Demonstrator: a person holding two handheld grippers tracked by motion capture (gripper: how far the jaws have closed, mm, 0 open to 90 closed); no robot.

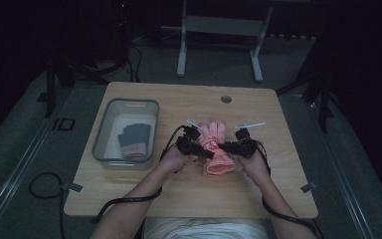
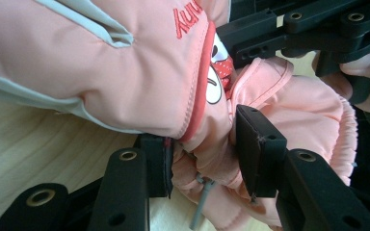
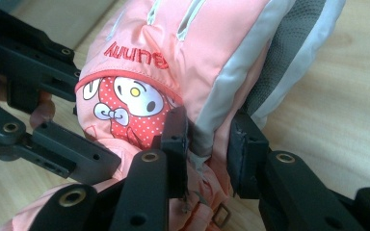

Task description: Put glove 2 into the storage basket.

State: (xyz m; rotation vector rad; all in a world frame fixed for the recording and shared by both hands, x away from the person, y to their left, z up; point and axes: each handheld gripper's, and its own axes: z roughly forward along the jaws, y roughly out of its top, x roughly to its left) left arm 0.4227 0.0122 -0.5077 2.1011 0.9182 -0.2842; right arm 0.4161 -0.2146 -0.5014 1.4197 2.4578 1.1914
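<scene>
dim room; wooden table [image 1: 129, 194]; both grippers [image 1: 195, 144] [image 1: 238, 145] pinch pink glove [image 1: 214, 149], its cuff partly hidden

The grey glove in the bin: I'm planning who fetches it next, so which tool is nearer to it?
Left. The left tool grips the pink glove on the side toward the bin holding the grey glove; the right tool grips its far side.
</scene>
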